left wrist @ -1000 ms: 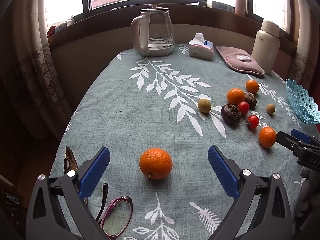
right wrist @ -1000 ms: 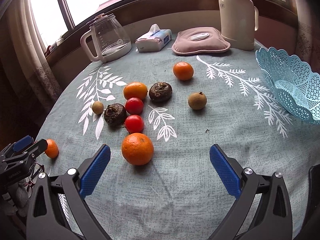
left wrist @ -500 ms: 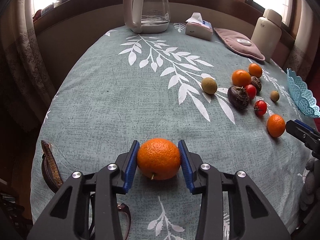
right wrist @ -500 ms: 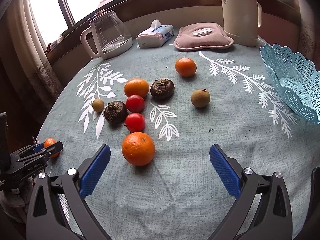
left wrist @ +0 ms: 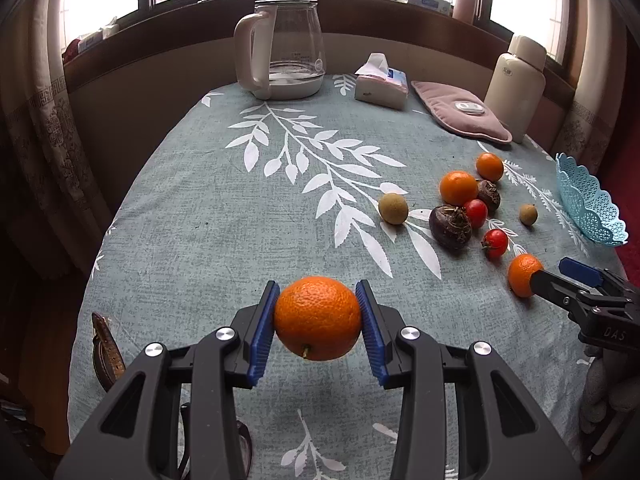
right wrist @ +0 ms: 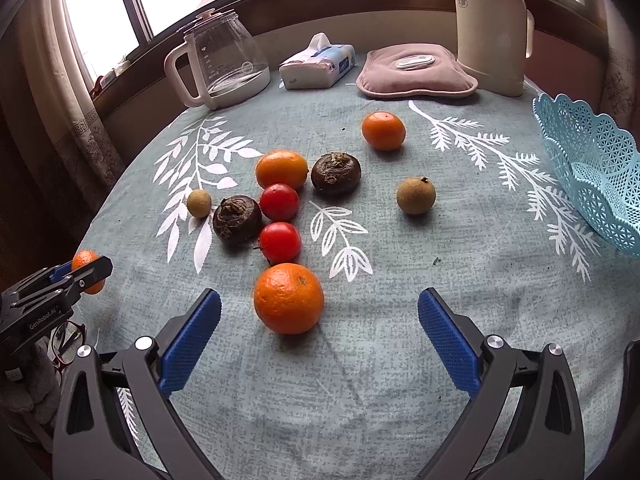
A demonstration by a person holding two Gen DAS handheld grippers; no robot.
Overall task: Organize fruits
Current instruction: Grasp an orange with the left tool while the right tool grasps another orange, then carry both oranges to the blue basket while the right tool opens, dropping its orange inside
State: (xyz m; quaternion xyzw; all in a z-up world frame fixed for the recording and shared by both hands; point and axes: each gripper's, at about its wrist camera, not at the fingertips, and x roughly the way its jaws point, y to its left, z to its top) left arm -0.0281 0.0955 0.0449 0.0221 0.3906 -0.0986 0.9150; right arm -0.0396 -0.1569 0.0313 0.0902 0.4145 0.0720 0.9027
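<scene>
My left gripper [left wrist: 318, 326] is shut on a large orange [left wrist: 317, 318] and holds it a little above the tablecloth; it also shows in the right wrist view [right wrist: 86, 270]. My right gripper [right wrist: 320, 344] is open and empty, with another orange [right wrist: 289, 298] on the cloth just ahead, left of centre between its jaws. Beyond lie two red tomatoes [right wrist: 280, 242], two dark water chestnuts [right wrist: 237, 219], two more oranges [right wrist: 282, 169], and two tan longans [right wrist: 416, 196]. A light-blue lattice basket [right wrist: 592, 168] stands at the right edge, also in the left wrist view [left wrist: 588, 204].
At the table's far side stand a glass kettle [left wrist: 284, 44], a tissue pack [left wrist: 382, 82], a pink heat pad [left wrist: 460, 114] and a cream thermos [left wrist: 518, 84]. Glasses [left wrist: 240, 448] and a brown strap [left wrist: 105, 350] lie near the left front edge.
My left gripper closed on the large orange and lifted it off the cloth. My right gripper stayed open and edged slightly toward the orange ahead of it.
</scene>
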